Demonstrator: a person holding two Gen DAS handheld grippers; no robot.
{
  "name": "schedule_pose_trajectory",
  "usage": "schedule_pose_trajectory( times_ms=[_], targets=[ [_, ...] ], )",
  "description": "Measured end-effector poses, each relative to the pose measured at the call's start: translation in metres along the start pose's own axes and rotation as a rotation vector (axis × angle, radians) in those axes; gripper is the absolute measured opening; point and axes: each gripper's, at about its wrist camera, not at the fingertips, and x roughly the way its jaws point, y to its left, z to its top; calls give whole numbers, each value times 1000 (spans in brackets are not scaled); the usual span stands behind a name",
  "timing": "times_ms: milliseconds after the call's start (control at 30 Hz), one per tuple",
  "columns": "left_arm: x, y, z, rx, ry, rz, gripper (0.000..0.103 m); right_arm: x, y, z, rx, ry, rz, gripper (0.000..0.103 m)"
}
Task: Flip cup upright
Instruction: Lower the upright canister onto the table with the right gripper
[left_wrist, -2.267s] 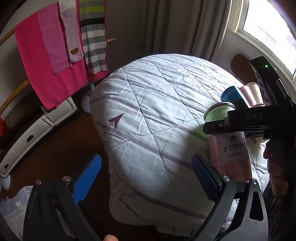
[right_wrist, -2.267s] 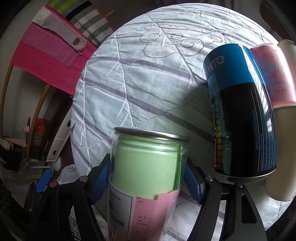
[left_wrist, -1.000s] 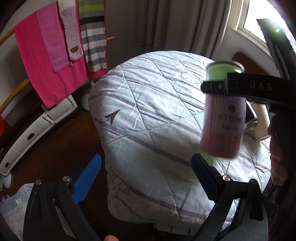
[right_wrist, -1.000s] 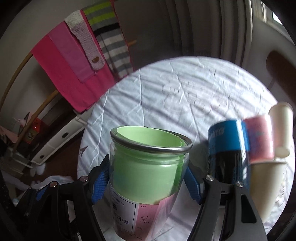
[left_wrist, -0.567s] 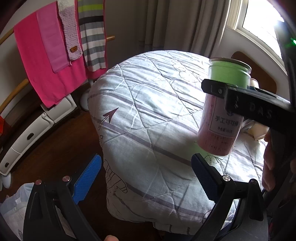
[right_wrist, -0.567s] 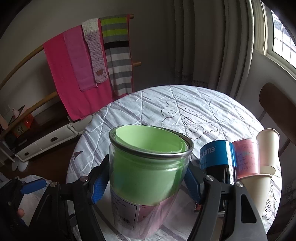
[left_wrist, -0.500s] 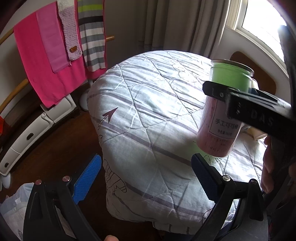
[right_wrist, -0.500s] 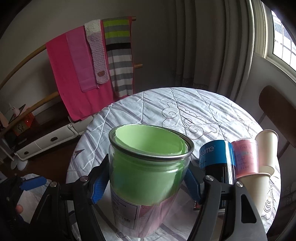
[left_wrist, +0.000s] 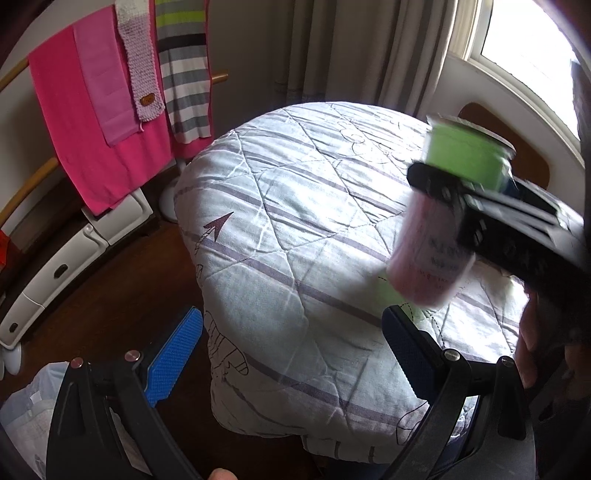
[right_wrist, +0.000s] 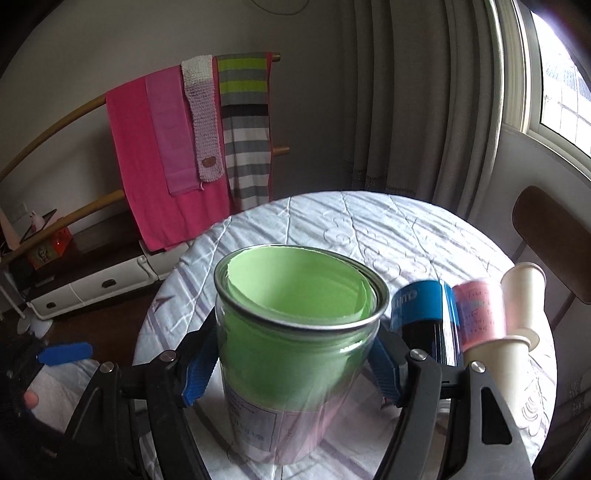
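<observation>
Round table (right_wrist: 332, 221) covered by a pale quilted, grey-striped cloth (left_wrist: 295, 229). Near its right edge lie a blue-black can (right_wrist: 424, 314), a pink cup (right_wrist: 478, 314) and cream cups (right_wrist: 519, 306), nested together.

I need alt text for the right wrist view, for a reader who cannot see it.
The right gripper clamps a clear cup lined with green paper, mouth up, above a round table covered by a quilted cloth. Behind it to the right lie a blue can, a pink cup and a cream cup.

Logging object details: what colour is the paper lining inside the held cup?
Light green lining, clearest in the right wrist view.
</observation>
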Motion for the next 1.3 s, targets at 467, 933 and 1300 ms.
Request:
schedule_pose_trajectory(
  times_ms=[467, 933, 1300],
  targets=[
    [-2, -2, 0, -3, 2, -1, 99, 3, 9, -9, -84, -52, -36, 72],
    [-8, -9, 0, 7, -6, -10, 99, 17, -9, 3, 18, 23, 25, 72],
    [-7, -10, 0, 10, -3, -11, 99, 12, -5, 4, 8, 33, 31, 80]
  ],
)
